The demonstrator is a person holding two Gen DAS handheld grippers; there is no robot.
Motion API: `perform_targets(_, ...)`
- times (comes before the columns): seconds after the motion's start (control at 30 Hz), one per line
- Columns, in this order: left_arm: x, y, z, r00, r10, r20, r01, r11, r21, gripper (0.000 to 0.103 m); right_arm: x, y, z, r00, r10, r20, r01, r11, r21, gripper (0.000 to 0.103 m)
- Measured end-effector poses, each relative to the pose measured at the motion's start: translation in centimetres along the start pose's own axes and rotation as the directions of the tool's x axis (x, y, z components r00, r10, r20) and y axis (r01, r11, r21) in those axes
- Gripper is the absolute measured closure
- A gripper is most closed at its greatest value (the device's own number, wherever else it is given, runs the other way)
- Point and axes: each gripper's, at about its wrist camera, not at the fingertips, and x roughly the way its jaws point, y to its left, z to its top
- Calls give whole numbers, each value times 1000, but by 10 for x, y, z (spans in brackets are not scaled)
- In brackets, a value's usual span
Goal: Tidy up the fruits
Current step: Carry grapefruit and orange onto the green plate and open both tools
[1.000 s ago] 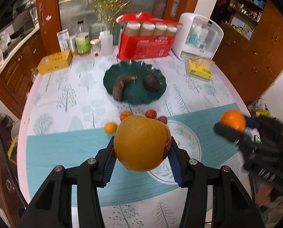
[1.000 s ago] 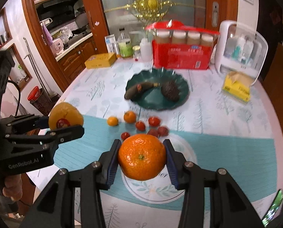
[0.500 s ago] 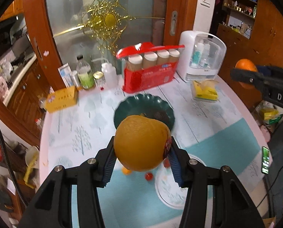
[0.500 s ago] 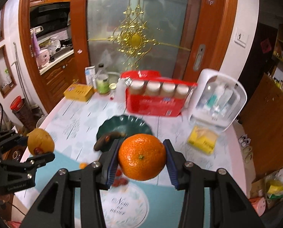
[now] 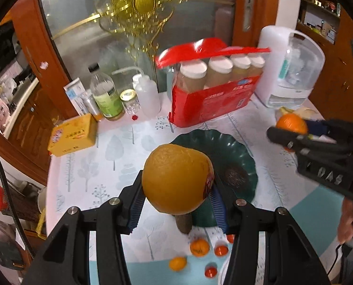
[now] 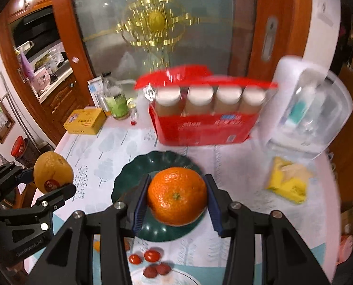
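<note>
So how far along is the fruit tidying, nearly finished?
Partway, I'd say. The dark green scalloped plate already holds a dark avocado. In hand: the left gripper holds a big yellow-orange citrus, the right gripper a bright orange mandarin. Small oranges and red cherry tomatoes remain loose on the table.

A plate [image 5: 242, 152] lies mid-table, a carton [image 5: 212, 99] behind it, small fruits [image 5: 200, 248] before it.
</note>
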Motion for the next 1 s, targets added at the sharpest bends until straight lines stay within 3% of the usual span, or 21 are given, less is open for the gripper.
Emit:
perform_targets(0.23, 82, 1, -8, 998, -9, -68, 7, 999, -32, 54, 93, -10, -13, 995, 35, -89, -30, 998, 53, 58)
perform_targets(0.4, 133, 3, -19, 993, -7, -119, -2, 997, -76, 54, 141, -21, -28, 994, 30, -106, -20, 995, 96, 58)
perform_targets(0.63, 173, 3, -26, 990, -22, -143, 4, 991, -130, 54, 169, -24, -38, 995, 32, -99, -22, 994, 104, 58)
perform_targets(1.0, 194, 1, -23, 993, -29, -118, 10, 988, -157, 54, 193, -19, -38, 994, 38, -107, -27, 995, 100, 57)
